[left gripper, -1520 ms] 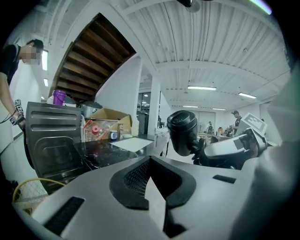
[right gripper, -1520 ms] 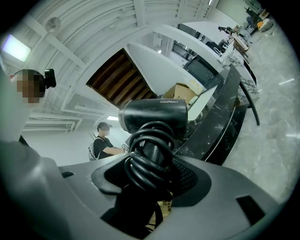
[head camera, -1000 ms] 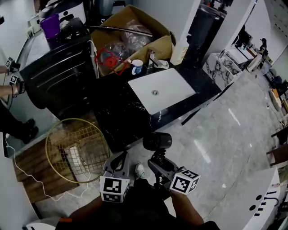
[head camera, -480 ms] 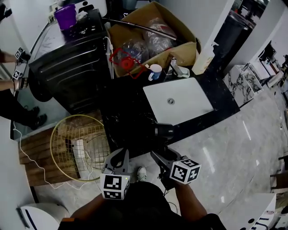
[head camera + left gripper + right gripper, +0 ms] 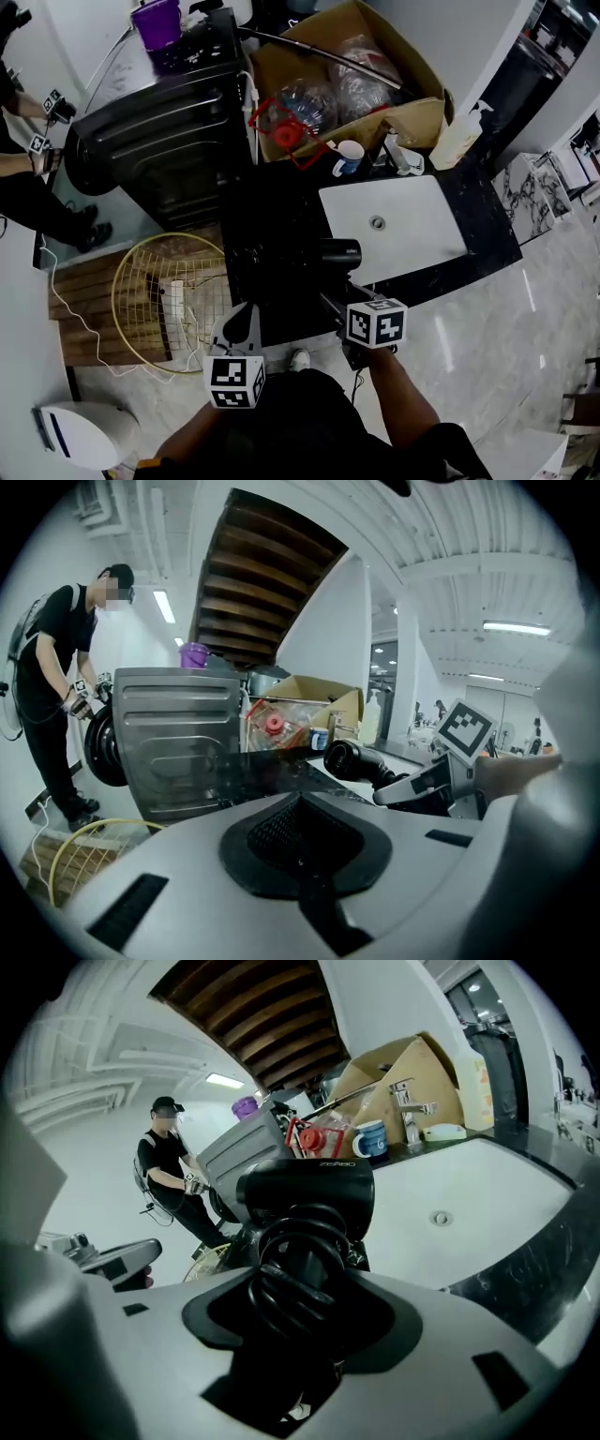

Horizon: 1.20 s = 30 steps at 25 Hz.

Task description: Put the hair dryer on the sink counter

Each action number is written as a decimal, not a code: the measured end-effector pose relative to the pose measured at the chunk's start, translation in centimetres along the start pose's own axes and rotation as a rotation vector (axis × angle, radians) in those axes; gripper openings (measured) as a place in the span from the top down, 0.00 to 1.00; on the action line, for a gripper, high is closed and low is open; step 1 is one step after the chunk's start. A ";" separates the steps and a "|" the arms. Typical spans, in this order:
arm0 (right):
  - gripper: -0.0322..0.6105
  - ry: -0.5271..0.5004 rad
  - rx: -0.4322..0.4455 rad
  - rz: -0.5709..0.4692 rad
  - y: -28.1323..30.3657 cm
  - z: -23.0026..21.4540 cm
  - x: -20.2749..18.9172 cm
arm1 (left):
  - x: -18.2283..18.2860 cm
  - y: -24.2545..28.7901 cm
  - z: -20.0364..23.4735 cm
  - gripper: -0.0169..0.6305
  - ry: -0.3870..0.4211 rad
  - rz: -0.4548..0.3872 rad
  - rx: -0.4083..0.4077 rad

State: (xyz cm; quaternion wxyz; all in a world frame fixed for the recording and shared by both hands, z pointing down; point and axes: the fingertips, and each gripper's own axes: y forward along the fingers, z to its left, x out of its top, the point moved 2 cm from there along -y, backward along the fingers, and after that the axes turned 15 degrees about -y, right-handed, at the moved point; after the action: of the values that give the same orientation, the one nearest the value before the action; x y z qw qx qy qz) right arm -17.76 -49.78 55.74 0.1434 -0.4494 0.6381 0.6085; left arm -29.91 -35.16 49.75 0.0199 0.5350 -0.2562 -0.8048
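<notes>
Counter [image 5: 272, 234] below right gripper [image 5: 330, 298] with dryer [image 5: 339, 253]

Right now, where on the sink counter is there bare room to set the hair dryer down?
The widest bare patch is the black counter between the dark appliance and the white basin, just left of the held hair dryer. The back edge is crowded: mug, faucet, bottle, cardboard box.

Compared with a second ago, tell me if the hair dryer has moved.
Yes. The hair dryer has come closer to the white basin, now over the counter.
</notes>
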 end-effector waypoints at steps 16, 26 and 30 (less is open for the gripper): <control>0.54 -0.181 -0.056 0.141 5.2 -2.8 0.9 | -0.6 3.1 -0.5 0.96 -0.022 0.046 0.036; 0.54 -0.213 -0.074 0.181 6.3 -2.8 0.3 | -0.8 2.5 -0.3 0.96 -0.029 0.041 0.053; 0.53 -0.222 -0.091 0.189 6.4 -2.8 0.4 | -1.0 2.4 -0.2 0.96 -0.031 0.042 0.050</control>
State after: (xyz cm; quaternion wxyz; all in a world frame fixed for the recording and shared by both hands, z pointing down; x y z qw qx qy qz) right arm -21.75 -53.43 60.27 0.1346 -0.3232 0.6297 0.6935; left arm -29.93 -36.97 51.54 0.0193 0.5173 -0.2878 -0.8057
